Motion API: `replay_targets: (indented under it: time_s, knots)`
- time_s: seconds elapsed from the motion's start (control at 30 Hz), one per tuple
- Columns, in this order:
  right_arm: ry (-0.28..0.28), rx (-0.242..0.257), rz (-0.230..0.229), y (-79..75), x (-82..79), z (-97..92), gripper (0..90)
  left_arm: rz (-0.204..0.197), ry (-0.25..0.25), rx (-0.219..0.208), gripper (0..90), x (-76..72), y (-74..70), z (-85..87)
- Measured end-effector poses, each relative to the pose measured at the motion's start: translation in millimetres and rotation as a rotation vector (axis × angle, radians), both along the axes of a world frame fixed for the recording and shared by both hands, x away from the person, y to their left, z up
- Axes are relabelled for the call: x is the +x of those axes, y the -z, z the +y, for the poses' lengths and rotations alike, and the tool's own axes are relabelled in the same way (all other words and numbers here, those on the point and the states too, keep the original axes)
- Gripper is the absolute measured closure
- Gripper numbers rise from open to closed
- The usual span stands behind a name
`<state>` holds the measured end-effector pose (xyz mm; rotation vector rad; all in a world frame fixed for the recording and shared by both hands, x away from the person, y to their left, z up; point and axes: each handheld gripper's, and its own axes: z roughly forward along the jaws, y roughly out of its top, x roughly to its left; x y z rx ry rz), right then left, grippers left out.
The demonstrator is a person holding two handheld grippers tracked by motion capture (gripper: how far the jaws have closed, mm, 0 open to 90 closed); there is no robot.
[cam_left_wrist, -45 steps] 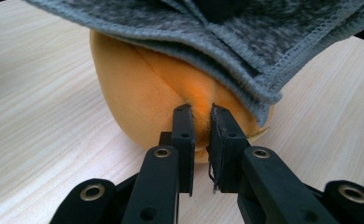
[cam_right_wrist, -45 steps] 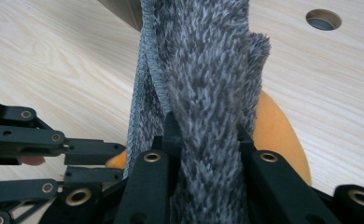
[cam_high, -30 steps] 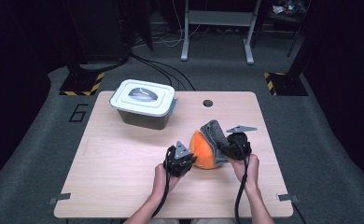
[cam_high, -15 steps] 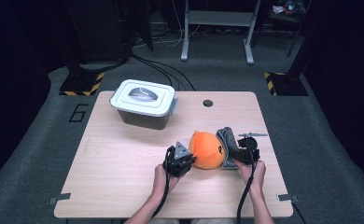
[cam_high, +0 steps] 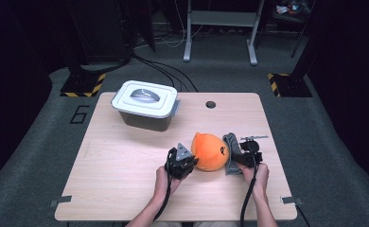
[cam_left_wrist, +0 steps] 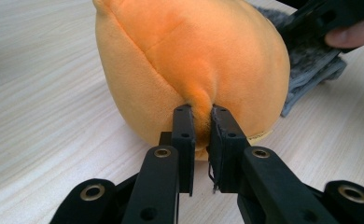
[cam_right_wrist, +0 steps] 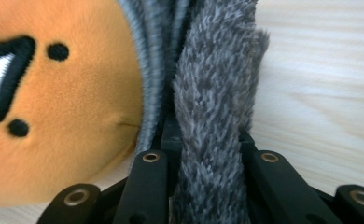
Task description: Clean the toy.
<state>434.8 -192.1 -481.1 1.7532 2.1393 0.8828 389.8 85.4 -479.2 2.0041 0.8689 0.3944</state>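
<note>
left gripper view has the left gripper [cam_left_wrist: 201, 116] clamped on a small pinch of orange fabric at the back of the plush toy [cam_left_wrist: 189, 60], which lies on the table [cam_high: 126, 161] near its front edge, between the two hands. right gripper view has the right gripper [cam_right_wrist: 208, 140] clamped on the grey furry flap [cam_right_wrist: 215, 84] at the toy's far side. the risk, as i judge it, is that the left pinch is thin: a pull apart could slip the fabric out of the jaws, or strain a seam. the furry flap could also slide free, since pile gives little bite. counted: one plush toy, two grippers, one lidded grey bin [cam_high: 145, 105] well apart at the back left, one table.
</note>
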Motion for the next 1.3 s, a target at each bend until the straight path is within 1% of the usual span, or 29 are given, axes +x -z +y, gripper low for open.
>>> replay_targets:
  time_s: [0.03,0.07,0.1,0.17,0.2,0.27,0.3,0.33,0.37,0.47,0.53,0.57,0.6,0.67,0.7,0.73,0.77,0.8,0.83,0.87,0.9,0.93,1.1,1.13,1.17,1.2,1.23,1.27,1.3]
  knots:
    - [0.0,0.0,0.0,0.0,0.0,0.0,74.7,0.002,0.0,0.001,80.9,0.1,0.2,0.4]
    - [0.016,0.01,-0.041,-11.8,-5.5,-5.9,74.8,0.004,-0.003,-0.002,80.9,0.3,0.8,0.6]
    - [0.016,0.01,-0.041,-11.8,-5.5,-5.9,74.8,0.004,-0.003,-0.003,80.9,0.4,1.2,0.8]
    - [0.018,0.018,-0.097,-25.1,-11.7,-10.6,74.8,0.002,-0.002,-0.004,80.8,0.3,1.4,0.8]
    - [0.003,0.028,-0.143,-38.8,-18.8,-10.9,74.8,0.001,-0.002,-0.003,80.7,0.3,1.2,0.6]
    - [-0.023,0.04,-0.174,-49.8,-24.7,-4.9,74.8,-0.001,-0.003,-0.003,80.5,0.6,1.4,0.5]
    - [-0.023,0.04,-0.174,-49.8,-24.7,-4.9,74.8,-0.001,-0.003,-0.003,80.5,0.6,1.4,0.5]
    - [-0.062,0.043,-0.196,-56.3,-28.0,4.7,74.8,-0.001,-0.003,-0.003,80.4,0.7,1.4,0.6]
    - [-0.086,0.047,-0.2,-57.7,-28.4,9.9,74.9,-0.004,-0.002,-0.002,80.1,0.9,1.3,0.8]
    - [-0.133,0.032,-0.181,-54.6,-24.3,24.7,74.9,-0.006,0.0,-0.001,78.9,1.4,1.3,1.4]
    - [-0.144,0.013,-0.169,-48.4,-18.4,30.6,74.9,-0.011,0.002,0.007,76.3,1.9,1.2,2.8]
    - [-0.142,0.009,-0.168,-45.8,-16.0,31.9,75.0,-0.009,0.011,0.007,71.9,2.4,1.0,4.0]
    - [-0.139,0.014,-0.164,-44.5,-14.1,32.0,74.9,-0.008,0.027,-0.009,67.5,2.4,1.9,5.1]
    - [-0.136,0.014,-0.168,-44.0,-12.0,31.3,75.0,-0.014,0.033,-0.005,58.5,1.8,2.6,6.0]
    - [-0.137,0.018,-0.171,-43.8,-10.3,30.6,75.0,-0.026,0.041,0.017,58.5,1.0,3.5,6.3]
    - [-0.135,0.015,-0.166,-44.4,-7.8,30.3,75.0,-0.046,0.043,0.052,50.5,-0.4,6.1,5.5]
    - [-0.135,0.015,-0.166,-44.4,-7.8,30.3,75.0,-0.046,0.043,0.052,46.1,-0.4,6.1,5.5]
    - [-0.134,0.012,-0.167,-44.5,-6.7,30.7,75.0,-0.059,0.048,0.069,46.1,-0.7,7.0,5.0]
    - [-0.138,0.003,-0.166,-44.3,-3.8,30.7,75.0,-0.069,0.049,0.092,40.4,-0.6,7.2,4.2]
    - [-0.138,0.003,-0.164,-44.4,-2.5,30.3,75.0,-0.093,0.044,0.11,38.4,-0.1,7.4,2.0]
    - [-0.135,0.003,-0.159,-44.5,-1.9,30.1,75.0,-0.093,0.044,0.11,38.0,-0.1,7.4,2.0]
    - [-0.137,0.004,-0.157,-44.6,-0.4,29.7,75.0,-0.121,0.054,0.131,37.6,2.2,8.1,-0.5]
    - [-0.142,0.001,-0.154,-43.8,1.9,29.5,75.0,-0.141,0.08,0.14,37.4,5.2,11.5,-6.7]
    - [-0.144,0.004,-0.152,-43.5,2.3,29.1,75.0,-0.148,0.077,0.137,39.3,5.5,12.8,-8.4]
    - [-0.137,0.008,-0.146,-42.8,2.5,28.2,75.0,-0.162,0.078,0.137,44.1,6.4,13.2,-9.9]
    - [-0.137,0.008,-0.146,-42.8,2.5,28.2,75.0,-0.162,0.078,0.137,47.1,6.4,13.2,-9.9]
    - [-0.134,0.007,-0.147,-42.2,2.9,27.6,75.1,-0.16,0.074,0.133,47.1,6.5,13.4,-10.7]
    - [-0.13,0.025,-0.144,-41.7,3.3,26.9,75.1,-0.166,0.077,0.13,54.4,7.0,14.0,-11.9]
    - [-0.13,0.025,-0.144,-41.7,3.3,26.9,75.1,-0.166,0.077,0.13,58.7,7.0,14.0,-11.9]
